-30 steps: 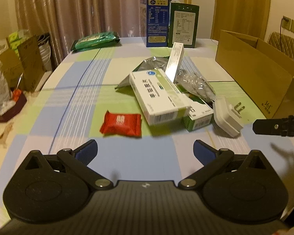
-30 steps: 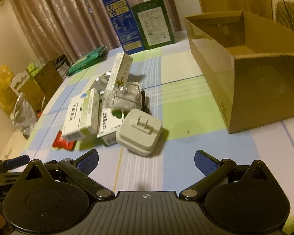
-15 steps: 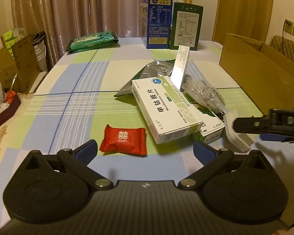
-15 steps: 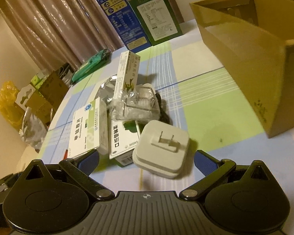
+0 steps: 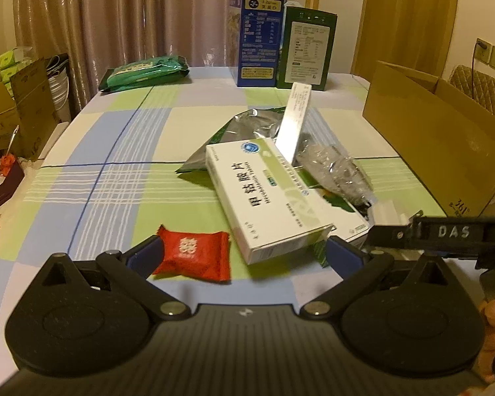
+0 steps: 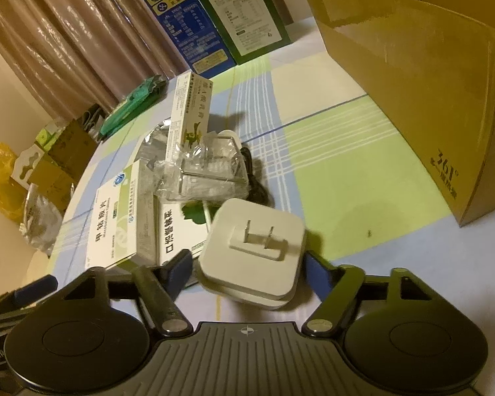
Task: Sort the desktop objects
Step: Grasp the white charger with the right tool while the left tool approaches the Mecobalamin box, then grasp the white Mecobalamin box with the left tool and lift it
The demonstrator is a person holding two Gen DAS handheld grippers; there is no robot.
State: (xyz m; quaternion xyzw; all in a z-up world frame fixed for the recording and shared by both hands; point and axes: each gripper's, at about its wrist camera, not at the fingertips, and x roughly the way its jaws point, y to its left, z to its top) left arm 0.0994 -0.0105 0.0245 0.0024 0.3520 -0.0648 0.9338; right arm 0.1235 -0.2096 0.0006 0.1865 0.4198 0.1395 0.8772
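- Checked in pale blue, green and cream, the tablecloth (image 5: 115,151) is carrying a loose heap of things near its middle, with curtains hanging behind and an open cardboard box (image 6: 422,76) standing off to the right.
- Sitting at the near edge of that heap, the white plug adapter (image 6: 252,254) is lying flat with its two prongs pointing up, touching the small green-and-white carton (image 6: 178,227) on its left.
- Straddling the adapter, the right gripper (image 6: 247,265) is spread wide, one blue pad on each side of the square body and neither one pressing it yet, as far as I can tell.
- Being square, the adapter is offering no long axis to line up with; it is lying dead ahead, squarely in the gap, so closing looks like all that is wanted.
- Over to the left, the left gripper (image 5: 244,254) is gaping wide and gripping nothing, with the red candy packet (image 5: 194,257) lying just inside its left finger and the white medicine box (image 5: 267,194) just ahead.
- Judging by reach, the right hand is much the nearer to the adapter, and the cardboard box is waiting well apart on that same side.
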